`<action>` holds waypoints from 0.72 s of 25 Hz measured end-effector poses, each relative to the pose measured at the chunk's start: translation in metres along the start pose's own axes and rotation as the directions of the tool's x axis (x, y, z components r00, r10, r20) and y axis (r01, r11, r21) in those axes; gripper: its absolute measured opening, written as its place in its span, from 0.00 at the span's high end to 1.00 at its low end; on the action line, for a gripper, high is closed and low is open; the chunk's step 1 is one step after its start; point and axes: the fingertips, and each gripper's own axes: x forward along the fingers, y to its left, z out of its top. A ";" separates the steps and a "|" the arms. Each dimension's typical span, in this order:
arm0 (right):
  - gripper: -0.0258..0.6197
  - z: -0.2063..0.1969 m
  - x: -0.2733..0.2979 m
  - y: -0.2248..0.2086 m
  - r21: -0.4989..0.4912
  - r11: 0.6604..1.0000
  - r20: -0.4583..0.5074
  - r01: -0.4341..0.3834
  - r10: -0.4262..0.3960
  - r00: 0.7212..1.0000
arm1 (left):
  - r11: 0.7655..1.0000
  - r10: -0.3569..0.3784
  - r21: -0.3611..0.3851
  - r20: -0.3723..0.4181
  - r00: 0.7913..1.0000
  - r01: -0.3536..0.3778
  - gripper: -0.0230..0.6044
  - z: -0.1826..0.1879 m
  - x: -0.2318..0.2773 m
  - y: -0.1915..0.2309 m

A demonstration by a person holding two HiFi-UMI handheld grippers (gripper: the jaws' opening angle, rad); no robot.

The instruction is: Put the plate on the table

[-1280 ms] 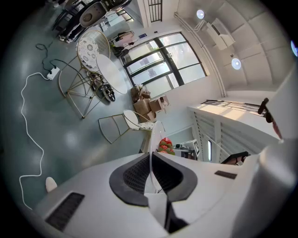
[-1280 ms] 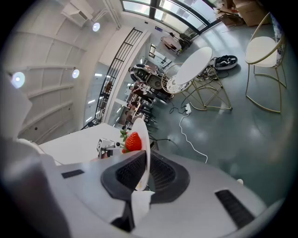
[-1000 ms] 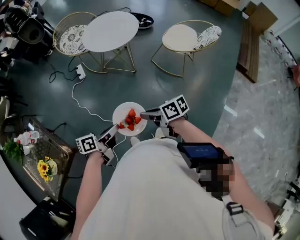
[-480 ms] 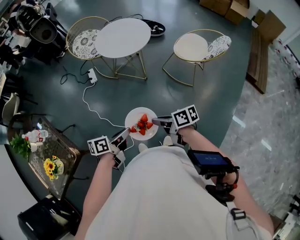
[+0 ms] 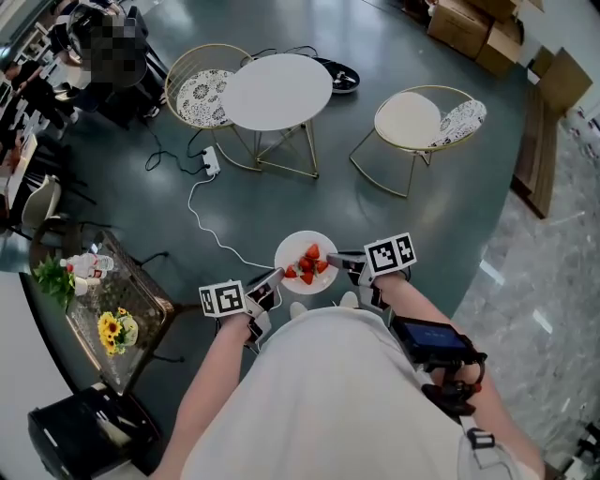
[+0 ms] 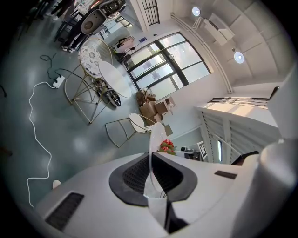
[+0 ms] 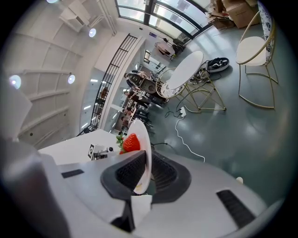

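A white plate [image 5: 302, 281] with several strawberries [image 5: 310, 262] is carried level above the dark floor, held between both grippers. My left gripper [image 5: 275, 277] is shut on its left rim, my right gripper [image 5: 335, 260] on its right rim. In the left gripper view the plate [image 6: 156, 139] stands edge-on between the jaws with strawberries [image 6: 166, 147] behind it. In the right gripper view the plate [image 7: 142, 153] is likewise clamped edge-on, a strawberry [image 7: 131, 143] beside it. The round white table [image 5: 277, 90] stands well ahead, apart from the plate.
Two gold wire chairs [image 5: 201, 97] [image 5: 420, 120] flank the table. A white cable with a power strip [image 5: 211, 165] runs across the floor toward me. A glass side table with sunflowers [image 5: 112, 330] stands at left. Cardboard boxes [image 5: 469, 26] sit at the far right.
The view has advanced toward the round table, which sits lower and more central in frame. Both grippers keep the plate clamped and level.
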 end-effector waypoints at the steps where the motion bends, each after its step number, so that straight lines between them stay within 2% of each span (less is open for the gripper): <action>1: 0.92 0.000 0.000 0.000 0.000 1.000 -0.002 0.001 -0.001 1.000 | 1.000 0.002 0.000 0.001 1.000 -0.002 0.94 0.000 -0.001 0.000; 7: 0.92 -0.005 0.002 -0.001 -0.002 1.000 -0.013 -0.005 0.005 1.000 | 1.000 0.020 0.010 0.012 1.000 -0.020 0.94 -0.004 -0.004 0.000; 18: 0.92 -0.014 -0.001 -0.007 0.017 1.000 -0.038 -0.007 0.008 0.999 | 0.998 0.021 -0.056 0.032 0.999 -0.019 0.94 -0.018 -0.004 -0.003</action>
